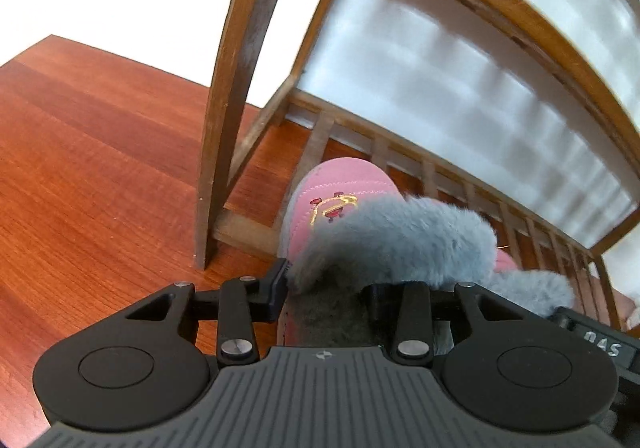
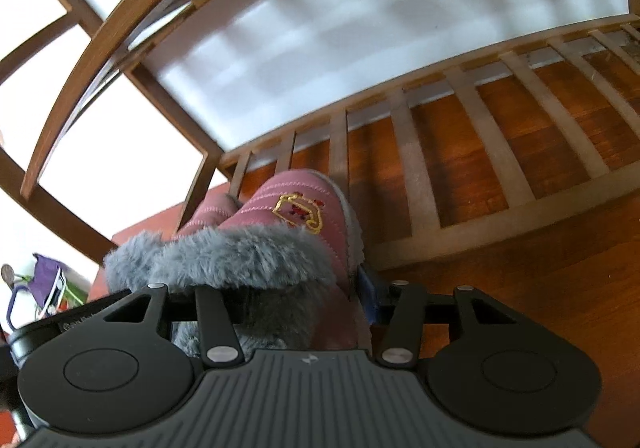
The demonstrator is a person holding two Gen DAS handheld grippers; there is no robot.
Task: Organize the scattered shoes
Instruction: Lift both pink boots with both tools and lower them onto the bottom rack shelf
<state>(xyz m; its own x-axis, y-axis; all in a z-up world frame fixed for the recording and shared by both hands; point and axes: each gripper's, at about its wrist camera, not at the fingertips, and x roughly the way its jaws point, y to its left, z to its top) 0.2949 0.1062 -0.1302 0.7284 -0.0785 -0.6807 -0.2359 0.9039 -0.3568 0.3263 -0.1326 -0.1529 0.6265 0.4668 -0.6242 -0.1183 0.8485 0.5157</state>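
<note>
Your left gripper (image 1: 326,290) is clamping the heel end of a pink slipper (image 1: 340,204) with a grey fur cuff, its toe lying over the slats of the wooden shoe rack's (image 1: 236,88) bottom shelf. Just to its right, your right gripper (image 2: 298,300) is gripping the second pink slipper (image 2: 304,208) the same way, fingers closed on either side of its fur-lined opening. Both slippers are sitting side by side, touching, toes pointing toward the white wall (image 2: 360,28).
</note>
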